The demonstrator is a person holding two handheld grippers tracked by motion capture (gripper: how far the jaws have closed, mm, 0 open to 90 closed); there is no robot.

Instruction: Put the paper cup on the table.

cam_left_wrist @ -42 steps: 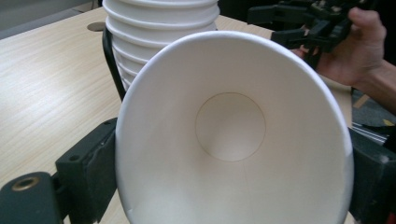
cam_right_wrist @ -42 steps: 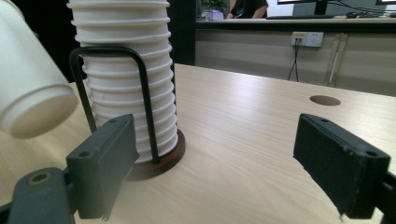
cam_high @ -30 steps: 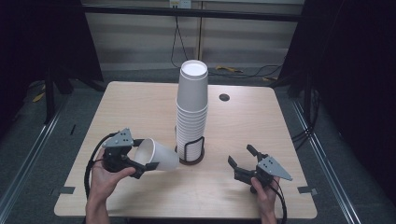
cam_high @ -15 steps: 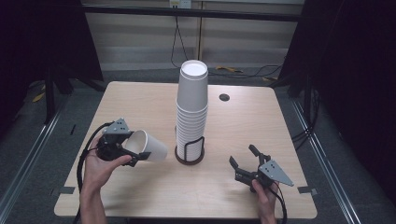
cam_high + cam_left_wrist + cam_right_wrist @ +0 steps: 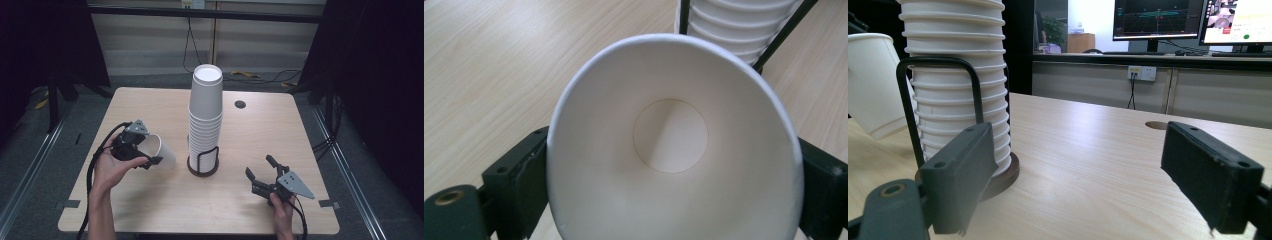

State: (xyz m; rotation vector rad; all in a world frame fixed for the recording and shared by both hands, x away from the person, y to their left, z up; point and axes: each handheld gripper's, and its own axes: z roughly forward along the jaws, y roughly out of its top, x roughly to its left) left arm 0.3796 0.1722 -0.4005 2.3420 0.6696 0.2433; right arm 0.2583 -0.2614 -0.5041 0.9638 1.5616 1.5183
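Observation:
A white paper cup (image 5: pixel 164 154) lies sideways in my left gripper (image 5: pixel 149 149), left of the stack and just above the table. In the left gripper view the cup's mouth (image 5: pixel 671 150) faces the camera, and the black pads (image 5: pixel 519 185) press on its rim from both sides. A tall stack of white cups (image 5: pixel 205 115) stands upside down in a black wire holder (image 5: pixel 202 167) at mid table. My right gripper (image 5: pixel 259 166) rests low at the front right with its jaws spread and nothing between them. In the right gripper view, that gripper (image 5: pixel 1083 145) points past the stack (image 5: pixel 955 75).
The wooden table (image 5: pixel 150 105) has a round cable hole (image 5: pixel 240 104) at the back right. The holder's dark round base (image 5: pixel 1003 175) sits just left of the right gripper's jaws. Cables lie on the floor behind the table. Monitors (image 5: pixel 1158 17) glow far off.
The left hand has carried the cup a little to the left and away from the stack's holder. The right hand and its gripper have stayed put.

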